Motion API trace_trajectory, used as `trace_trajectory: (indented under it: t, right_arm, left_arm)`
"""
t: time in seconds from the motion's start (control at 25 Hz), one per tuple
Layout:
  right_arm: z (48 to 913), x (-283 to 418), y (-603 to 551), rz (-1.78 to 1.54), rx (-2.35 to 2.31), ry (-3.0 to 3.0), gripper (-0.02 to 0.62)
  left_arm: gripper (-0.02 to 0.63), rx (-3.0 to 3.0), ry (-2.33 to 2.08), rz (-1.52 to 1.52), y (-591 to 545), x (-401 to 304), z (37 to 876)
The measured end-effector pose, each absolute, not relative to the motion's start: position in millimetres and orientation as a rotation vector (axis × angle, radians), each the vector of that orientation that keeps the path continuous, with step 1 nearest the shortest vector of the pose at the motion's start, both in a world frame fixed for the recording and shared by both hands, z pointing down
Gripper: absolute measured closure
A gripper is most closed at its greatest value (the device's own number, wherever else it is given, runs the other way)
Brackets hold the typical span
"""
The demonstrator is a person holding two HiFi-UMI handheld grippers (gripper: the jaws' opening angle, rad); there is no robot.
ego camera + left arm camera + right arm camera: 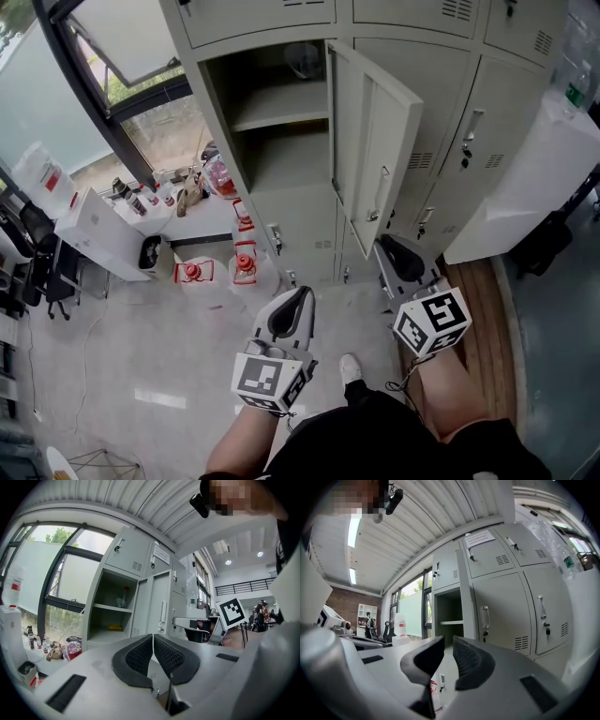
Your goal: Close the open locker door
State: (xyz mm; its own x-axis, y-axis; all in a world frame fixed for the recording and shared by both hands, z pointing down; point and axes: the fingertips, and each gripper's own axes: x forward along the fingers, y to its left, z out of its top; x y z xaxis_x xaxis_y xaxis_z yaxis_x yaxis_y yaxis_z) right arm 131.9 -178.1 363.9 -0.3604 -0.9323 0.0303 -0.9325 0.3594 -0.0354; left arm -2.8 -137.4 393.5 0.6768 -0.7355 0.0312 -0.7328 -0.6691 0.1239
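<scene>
The grey locker bank has one compartment (281,131) standing open, its door (375,141) swung out toward me with the handle (382,192) near its free edge. My right gripper (398,258) points at the lockers just below that free edge; its jaws stand slightly apart with nothing between them (448,660). The door's face (501,616) shows right of the open compartment (450,616). My left gripper (291,314) hangs lower and to the left, short of the lockers, its pads pressed together on nothing (153,656). The door (157,606) and shelf (112,609) lie ahead of it.
Red-capped bottles (244,267) and clutter sit on the floor at the locker's foot. A white box (98,234) stands to the left by the window, office chairs (47,272) beyond. A large white slab (534,187) leans at the right. My shoe (350,367) is below.
</scene>
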Motion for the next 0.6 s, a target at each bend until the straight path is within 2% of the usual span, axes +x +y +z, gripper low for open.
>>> trace_trajectory:
  t: [0.04,0.12,0.36,0.6]
  right_arm:
    - [363.0,135.4,-180.5,0.071,1.782,-2.583,0.477]
    - [361.4,142.7,-185.4,0.068,1.795,-2.573,0.471]
    - [354.2,155.9,-203.0,0.064,1.795,-2.574,0.388]
    - [346.8,160.1,-221.6,0.081,1.757,-2.602,0.356]
  left_arm:
    - [0.584,2.756,-1.209,-0.038,-139.3,-0.2,392.5]
    - [0.584,2.745,-1.203,-0.037,-142.8,5.3,390.9]
    - [0.584,2.76,-1.19,-0.019,-154.5,16.5,392.2]
    - [0.584,2.779,-1.189,-0.042,-162.4,20.2,391.1]
